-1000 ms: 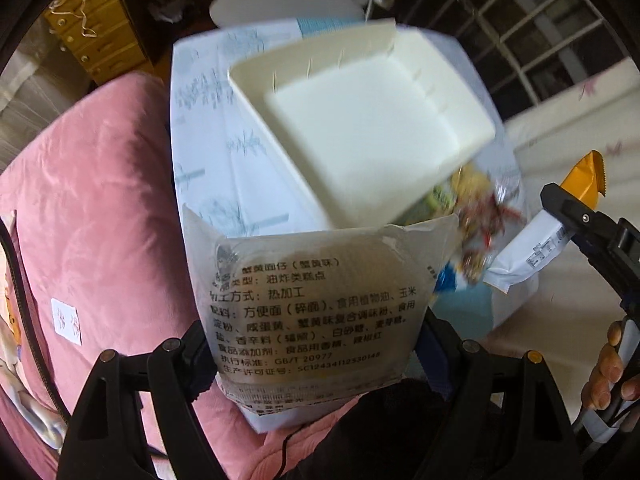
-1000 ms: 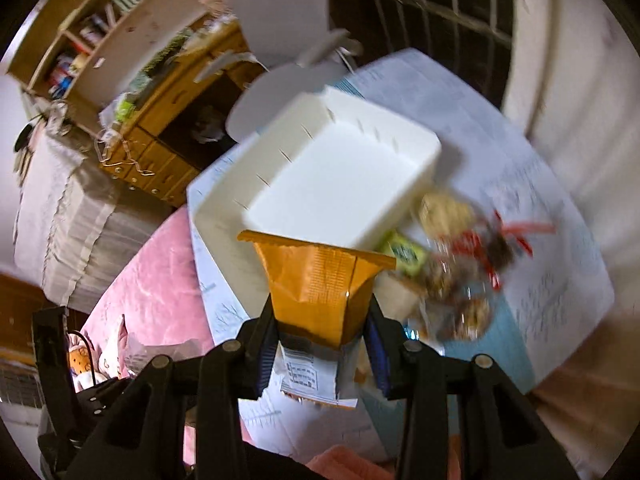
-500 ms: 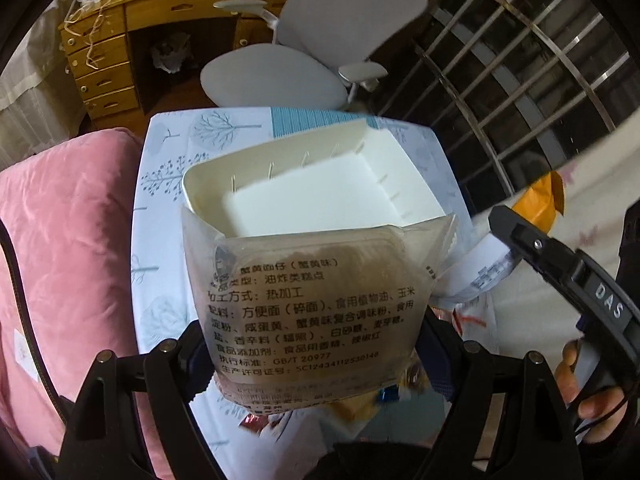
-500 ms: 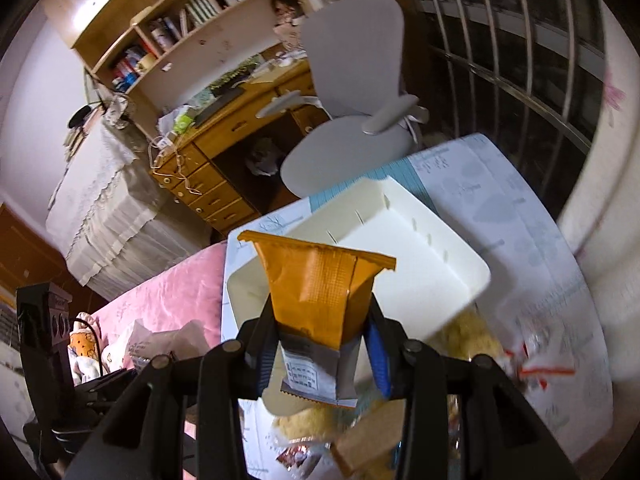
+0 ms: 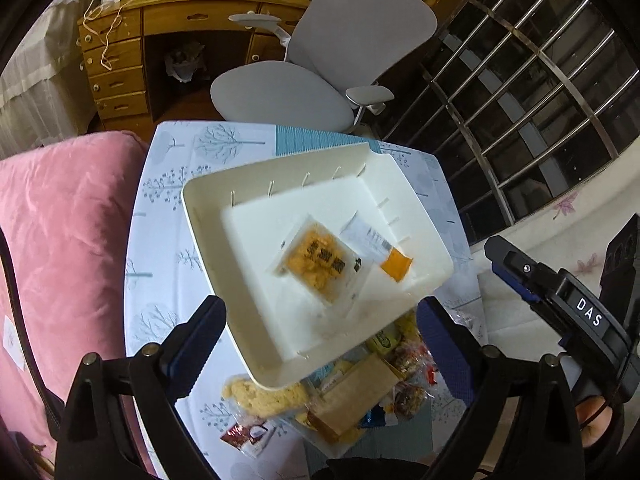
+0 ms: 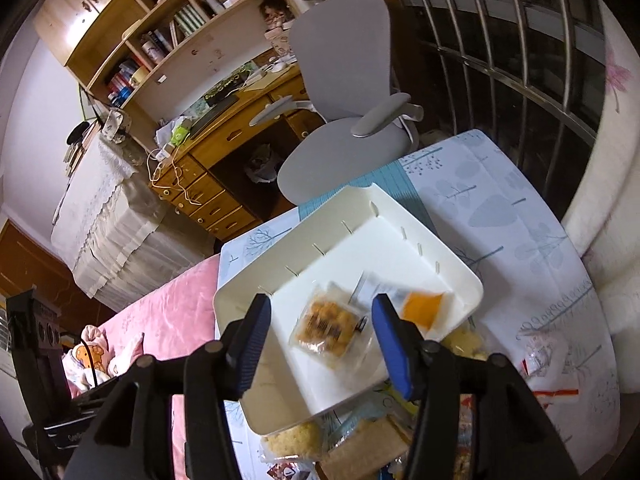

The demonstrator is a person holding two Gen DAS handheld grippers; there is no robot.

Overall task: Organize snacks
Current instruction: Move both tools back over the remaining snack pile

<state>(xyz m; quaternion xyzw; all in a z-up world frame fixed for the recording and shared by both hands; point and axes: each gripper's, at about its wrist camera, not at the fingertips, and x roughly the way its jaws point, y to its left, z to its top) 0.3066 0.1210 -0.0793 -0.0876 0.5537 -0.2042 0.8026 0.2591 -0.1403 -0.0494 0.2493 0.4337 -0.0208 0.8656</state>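
Two packets lie in the tray (image 5: 208,236), both blurred; clear packet (image 5: 318,260) with orange-yellow contents near tray centre; orange packet (image 5: 384,254) with a white printed end at its 3 o'clock, just beside it, whether touching I cannot tell; same pair in the right view, clear packet (image 6: 330,326) and orange packet (image 6: 420,306), tray (image 6: 248,364) cream with short slots along two inner walls.

Left gripper (image 5: 320,348) jaws wide apart and opening, nothing between the pads; blue-padded fingers (image 5: 196,344) frame the tray's near edge at 6 o'clock. Right gripper (image 6: 318,344) jaws apart and opening, nothing clamped; clear packet shows in the gap between the fingers but lies down in the tray, apart from the pads. Right gripper (image 5: 516,270) also seen from the left view at 3 o'clock, black with a DAS label, part of a hand (image 5: 596,416) under it.

Tray sits on a table (image 5: 160,280) with a pale tree-print cloth; snack pile (image 5: 344,392) at the tray's 6 o'clock, partly under its near edge: crumbly yellow packet, tan flat pack, small red and green wrappers. Pink bedding (image 5: 60,240) at 9 o'clock of the table; grey chair (image 5: 320,80) at 12, wooden desk (image 5: 120,52) at 11; barred window (image 5: 520,80) at 2.
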